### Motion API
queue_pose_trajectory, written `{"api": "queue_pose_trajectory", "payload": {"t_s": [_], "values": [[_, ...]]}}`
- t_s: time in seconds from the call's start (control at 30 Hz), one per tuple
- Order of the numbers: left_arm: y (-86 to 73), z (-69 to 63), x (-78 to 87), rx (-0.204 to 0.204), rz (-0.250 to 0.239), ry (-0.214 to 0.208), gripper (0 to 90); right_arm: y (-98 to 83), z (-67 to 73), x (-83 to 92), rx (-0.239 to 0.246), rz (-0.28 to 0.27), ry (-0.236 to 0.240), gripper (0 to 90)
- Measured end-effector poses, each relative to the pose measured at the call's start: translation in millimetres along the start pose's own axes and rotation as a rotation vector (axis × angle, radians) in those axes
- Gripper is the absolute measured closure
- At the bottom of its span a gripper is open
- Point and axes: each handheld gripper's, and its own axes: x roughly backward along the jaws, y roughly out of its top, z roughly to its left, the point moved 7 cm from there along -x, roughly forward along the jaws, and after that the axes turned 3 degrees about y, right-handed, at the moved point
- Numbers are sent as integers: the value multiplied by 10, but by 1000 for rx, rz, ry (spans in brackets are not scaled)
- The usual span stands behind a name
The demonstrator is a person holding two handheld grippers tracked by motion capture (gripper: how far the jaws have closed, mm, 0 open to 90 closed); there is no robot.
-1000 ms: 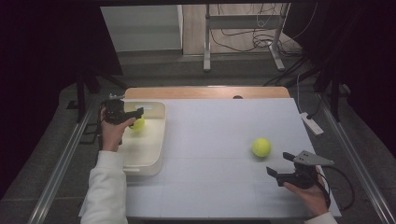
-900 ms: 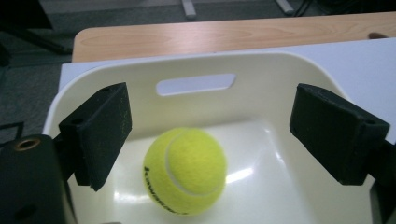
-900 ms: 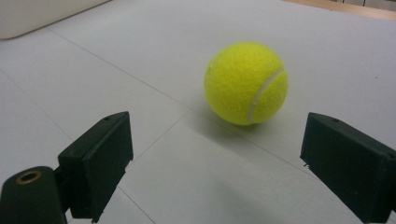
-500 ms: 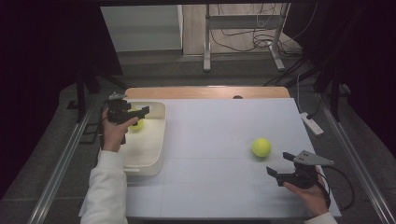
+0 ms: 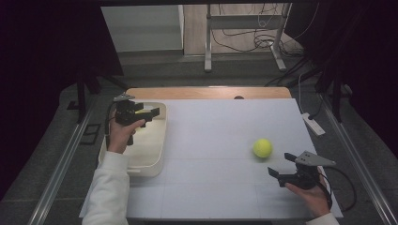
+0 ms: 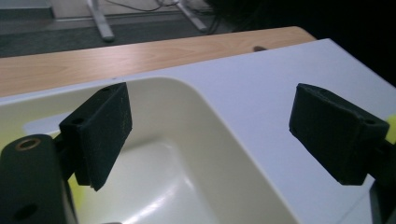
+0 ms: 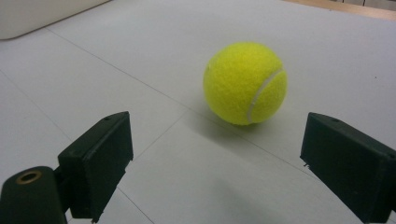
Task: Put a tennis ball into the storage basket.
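The tennis ball [image 7: 244, 83] sits on the white worktop [image 5: 225, 140], just ahead of the right gripper [image 5: 282, 174] — fingers spread, empty. Centre it between them before closing. The left gripper [image 5: 149, 114] hovers over the cream tub [image 5: 155, 159], fingers spread — empty too.

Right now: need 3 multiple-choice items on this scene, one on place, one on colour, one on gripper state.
1. Where does the tennis ball on the white mat lie?
A. in the tub
B. on the mat, ahead of the right hand-held gripper
C. on the floor

2. What colour is the tub?
A. cream
B. red
C. black

3. How are the left hand-held gripper's jaws?
A. shut on a ball
B. shut on the tub's rim
C. open, nothing between them

Key: 1 B, the right gripper view shows it just beyond the jaws; 2 A, pale cream walls; 3 C, the left gripper view shows a wide empty gap over the tub.
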Motion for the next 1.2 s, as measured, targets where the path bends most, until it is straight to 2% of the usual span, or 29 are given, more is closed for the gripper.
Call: {"api": "queue_pose_trajectory", "payload": {"t_s": [0.23, 0.7, 0.83, 1.13, 1.2], "values": [[27, -194, -34, -19, -7, -58, 143, 4, 1, -6, 2, -2, 3, 93], [47, -359, -28, -45, -8, -93, 143, 12, 9, -20, 9, 0, 5, 93], [62, -458, -33, -54, -15, -125, 144, 12, 9, -25, 12, 4, 3, 93], [82, -618, -38, -81, -20, -158, 143, 16, 12, -27, 13, 3, 4, 93], [74, -676, -59, -101, -14, -169, 143, 15, 11, -27, 13, 3, 6, 92]]}}
